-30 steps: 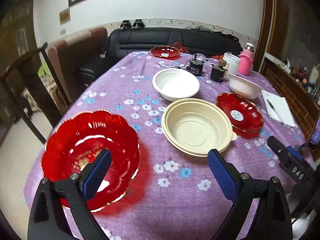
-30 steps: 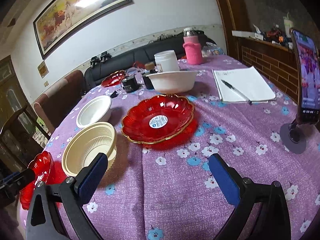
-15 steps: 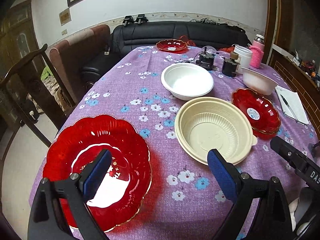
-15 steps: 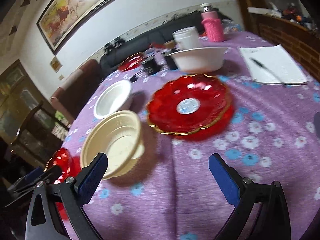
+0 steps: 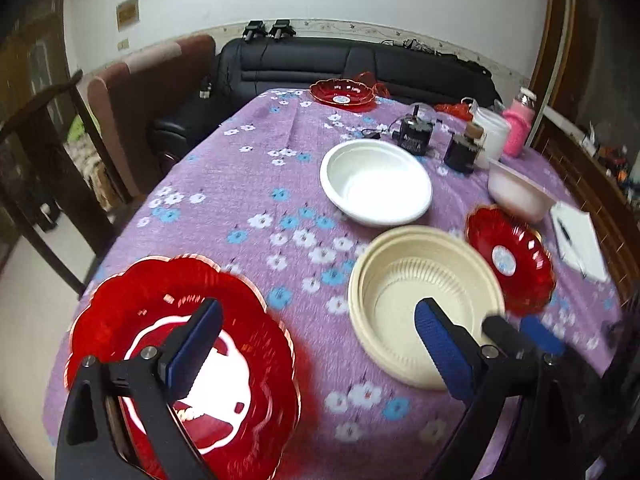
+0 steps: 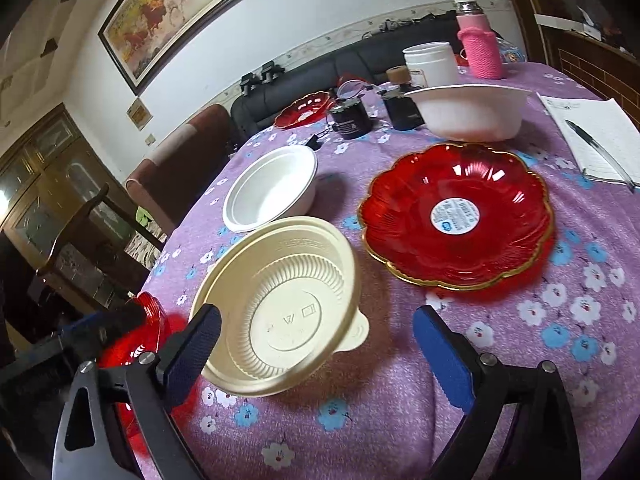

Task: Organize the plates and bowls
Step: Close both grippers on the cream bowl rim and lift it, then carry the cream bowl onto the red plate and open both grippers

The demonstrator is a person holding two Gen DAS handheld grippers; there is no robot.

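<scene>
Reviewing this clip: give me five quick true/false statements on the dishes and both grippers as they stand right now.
1. Both grippers are open and empty. True: left gripper, right gripper.
2. The cream bowl is stacked inside the white bowl. False: they sit side by side.
3. The nearer red plate bears a round sticker. True.
4. A pen lies on the notebook. True.
5. The pink bottle lies on its side. False: it stands upright.
</scene>
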